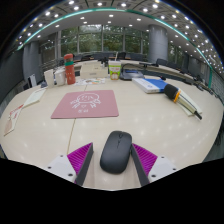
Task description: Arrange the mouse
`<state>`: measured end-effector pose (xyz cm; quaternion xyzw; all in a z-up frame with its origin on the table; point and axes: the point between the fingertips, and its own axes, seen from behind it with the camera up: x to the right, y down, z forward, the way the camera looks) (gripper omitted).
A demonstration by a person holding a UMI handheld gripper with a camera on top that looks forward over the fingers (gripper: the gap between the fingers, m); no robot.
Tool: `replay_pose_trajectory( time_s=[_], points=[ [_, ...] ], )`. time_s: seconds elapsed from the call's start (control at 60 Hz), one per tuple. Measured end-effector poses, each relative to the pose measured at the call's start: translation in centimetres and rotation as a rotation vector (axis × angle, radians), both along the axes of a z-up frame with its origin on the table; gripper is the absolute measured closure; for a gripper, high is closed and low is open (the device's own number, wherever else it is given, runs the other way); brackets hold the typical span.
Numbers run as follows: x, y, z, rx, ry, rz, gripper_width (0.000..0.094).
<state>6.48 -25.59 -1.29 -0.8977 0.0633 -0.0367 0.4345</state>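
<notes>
A dark grey computer mouse (116, 152) lies on the pale table (175, 128), pointing away from me. My gripper (112, 160) is open, and the mouse stands between its two fingers. The left pad (80, 158) has a narrow gap to the mouse. The right pad (146, 159) is very close to the mouse's side. A pink mouse mat (85, 104) with a white drawing lies flat on the table beyond the mouse, a little to the left.
Beyond the mat stand a red-orange bottle (69, 68) and small boxes (114, 69). Blue-and-white books (150, 85) and a yellow-black tool (173, 92) lie to the far right. Papers (25, 100) lie on the left.
</notes>
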Motion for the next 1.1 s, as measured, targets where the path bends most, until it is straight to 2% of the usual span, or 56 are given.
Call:
replay_pose_trajectory(
  time_s=[0.083, 0.15, 0.4, 0.517, 0.6, 0.733, 0.833, 0.933, 1.1],
  points=[
    [0.1, 0.9, 0.0, 0.010, -0.006, 0.010, 0.0296],
    [0.5, 1.4, 0.0, 0.014, -0.017, 0.005, 0.0464],
    [0.4, 1.8, 0.0, -0.010, -0.041, 0.042, 0.0583],
    [0.4, 2.3, 1.7, 0.000, -0.056, 0.054, 0.0607],
    [0.2, 3.7, 5.4, 0.050, -0.059, 0.049, 0.0607],
    [-1.0, 8.7, 13.5, 0.181, -0.063, 0.051, 0.0608],
    [-2.9, 13.3, 16.7, 0.237, -0.060, 0.064, 0.0608],
    [-5.0, 18.1, 15.6, 0.218, -0.034, 0.077, 0.0610],
    [-7.4, 23.2, 8.0, 0.109, -0.032, 0.090, 0.0606]
  ],
)
